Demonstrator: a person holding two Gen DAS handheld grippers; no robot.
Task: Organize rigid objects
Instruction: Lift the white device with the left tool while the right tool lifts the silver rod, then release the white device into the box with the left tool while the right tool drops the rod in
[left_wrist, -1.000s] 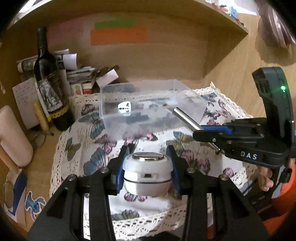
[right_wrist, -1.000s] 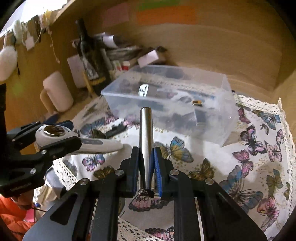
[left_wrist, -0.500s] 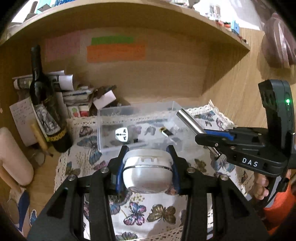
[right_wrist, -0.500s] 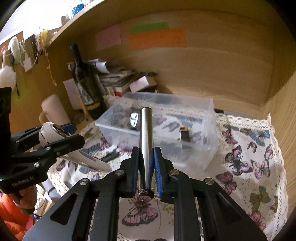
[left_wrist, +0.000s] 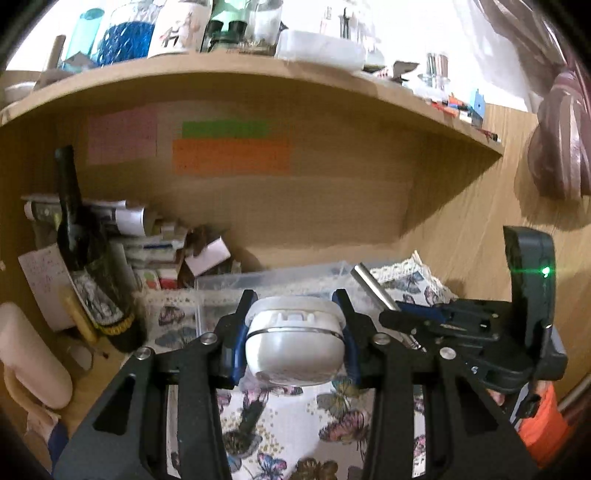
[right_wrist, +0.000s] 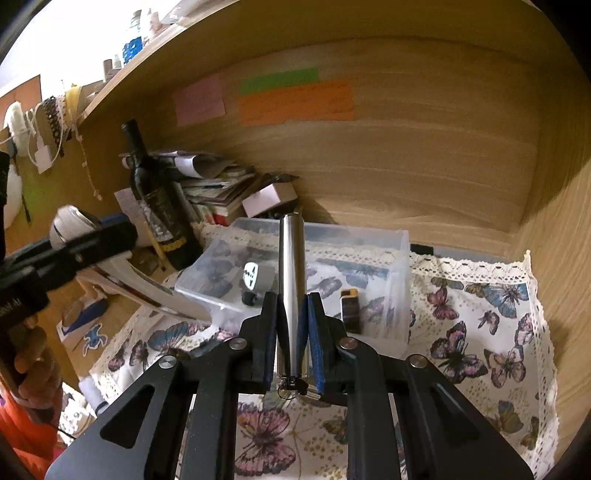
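Midway: left gripper (left_wrist: 293, 345) pinches a white device (left_wrist: 293, 350), right gripper (right_wrist: 293, 339) a metal cylinder (right_wrist: 291, 280), both short of the clear bin (right_wrist: 400, 266) already holding a plug adapter (right_wrist: 255, 275) and lighter (right_wrist: 349, 308).

Wooden desk (right_wrist: 461, 218): butterfly cloth (right_wrist: 480, 332), bottle (right_wrist: 162, 206), paper stack (right_wrist: 214, 184), maybe books.

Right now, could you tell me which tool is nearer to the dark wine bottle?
Left. The left tool, shut on the white device, is beside the wine bottle; the right tool, shut on the metal cylinder, is further right.
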